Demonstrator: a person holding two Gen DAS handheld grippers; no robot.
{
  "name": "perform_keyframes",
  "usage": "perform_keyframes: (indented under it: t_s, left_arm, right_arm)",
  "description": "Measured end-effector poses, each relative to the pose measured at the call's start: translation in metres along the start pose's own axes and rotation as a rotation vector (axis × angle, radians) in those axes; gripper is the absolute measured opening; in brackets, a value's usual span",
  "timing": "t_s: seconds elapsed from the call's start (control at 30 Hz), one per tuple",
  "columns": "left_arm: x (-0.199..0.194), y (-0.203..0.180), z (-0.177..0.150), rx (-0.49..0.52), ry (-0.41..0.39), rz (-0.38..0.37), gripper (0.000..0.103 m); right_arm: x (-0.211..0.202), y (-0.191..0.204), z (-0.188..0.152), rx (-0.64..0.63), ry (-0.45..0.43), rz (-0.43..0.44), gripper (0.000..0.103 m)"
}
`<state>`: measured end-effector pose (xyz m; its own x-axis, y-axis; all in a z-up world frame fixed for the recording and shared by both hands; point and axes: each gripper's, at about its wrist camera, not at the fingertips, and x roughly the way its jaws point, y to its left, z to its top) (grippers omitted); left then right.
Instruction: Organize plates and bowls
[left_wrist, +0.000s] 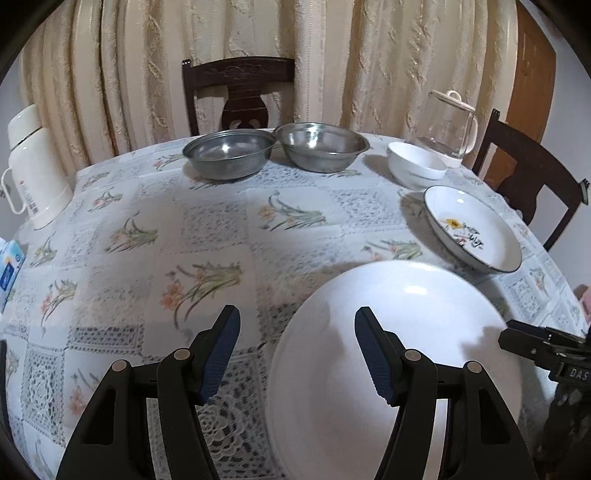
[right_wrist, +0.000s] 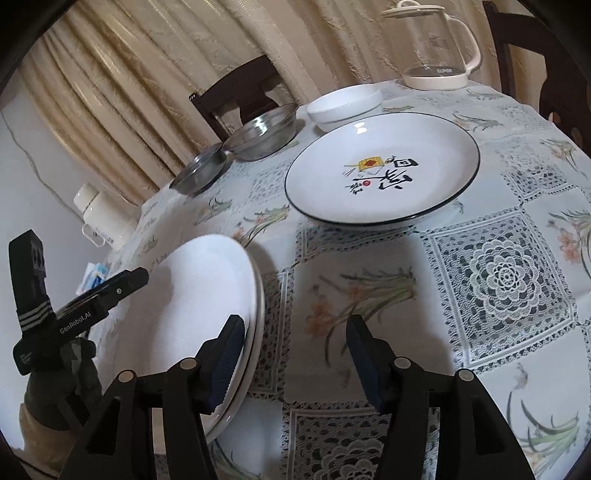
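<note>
Both the left gripper (left_wrist: 297, 350) and the right gripper (right_wrist: 295, 360) hover with fingers spread apart, holding nothing. Between them, at the near table edge, sit the white plates (right_wrist: 207, 302), seemingly two stacked. The black-rimmed plate (right_wrist: 382, 166) lies beyond, with a white bowl (left_wrist: 415, 164) and two steel bowls (left_wrist: 273, 149) at the far side.

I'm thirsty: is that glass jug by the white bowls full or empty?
Empty, it seems: the jug has its lid on and its glass is clear down to the base, with no water line.

Soft indoor light gave dim, slightly blurred pictures. Glare spotted the white plate (left_wrist: 406, 332). Fisheye bending darkened every corner.
</note>
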<state>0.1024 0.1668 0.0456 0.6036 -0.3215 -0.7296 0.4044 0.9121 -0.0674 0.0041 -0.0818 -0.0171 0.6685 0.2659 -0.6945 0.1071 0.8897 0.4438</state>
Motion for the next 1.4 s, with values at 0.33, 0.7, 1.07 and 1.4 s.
perform_keyframes:
  t_s: [0.33,0.7,1.07,1.4]
  left_arm:
    - [0.009,-0.029,0.024,0.026,0.029,-0.098,0.066]
    - [0.038,-0.067,0.052,0.029,0.096,-0.226,0.066]
    - [0.083,-0.100,0.087,0.009,0.170,-0.328,0.049]
    - [0.129,-0.125,0.104,-0.011,0.255,-0.370,0.034]
  right_arm:
    - [-0.023,-0.030,0.020,0.067,-0.092,-0.044,0.061]
    - [-0.024,-0.077,0.050,0.201,-0.169,-0.137,0.061]
    - [-0.006,-0.098,0.079,0.200,-0.164,-0.150,0.061]
    - [0.011,-0.107,0.102,0.172,-0.118,-0.148,0.053]
